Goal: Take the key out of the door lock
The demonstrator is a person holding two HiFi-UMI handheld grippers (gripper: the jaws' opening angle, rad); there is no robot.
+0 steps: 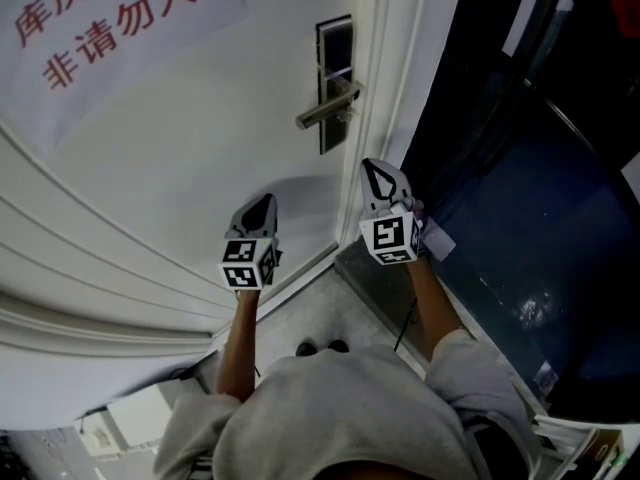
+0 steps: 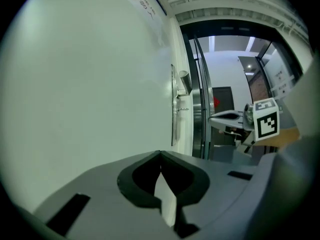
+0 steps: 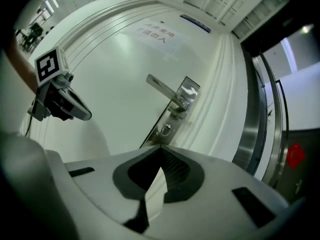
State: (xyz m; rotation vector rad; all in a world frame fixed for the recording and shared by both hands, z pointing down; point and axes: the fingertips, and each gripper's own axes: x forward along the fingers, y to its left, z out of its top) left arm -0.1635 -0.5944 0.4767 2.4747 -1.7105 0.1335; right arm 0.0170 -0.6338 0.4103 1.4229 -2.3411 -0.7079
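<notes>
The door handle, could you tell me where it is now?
Head view: the door handle sticks left from the lock plate near the right edge of the door, above the right gripper.

Head view looks steeply down from above at the white panelled door (image 1: 200,168). Left gripper view runs level along its face, right gripper view faces it closely; all share its silver lever handle (image 1: 328,111).

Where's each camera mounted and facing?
Head view: on the head, steeply down at door handle; forearms, left gripper, right gripper show.
Left gripper view: on left gripper, along the door; own shut jaws.
Right gripper view: on right gripper, toward the door handle; own shut jaws.
Shared: door handle in all; each gripper view catches the other gripper.
</notes>
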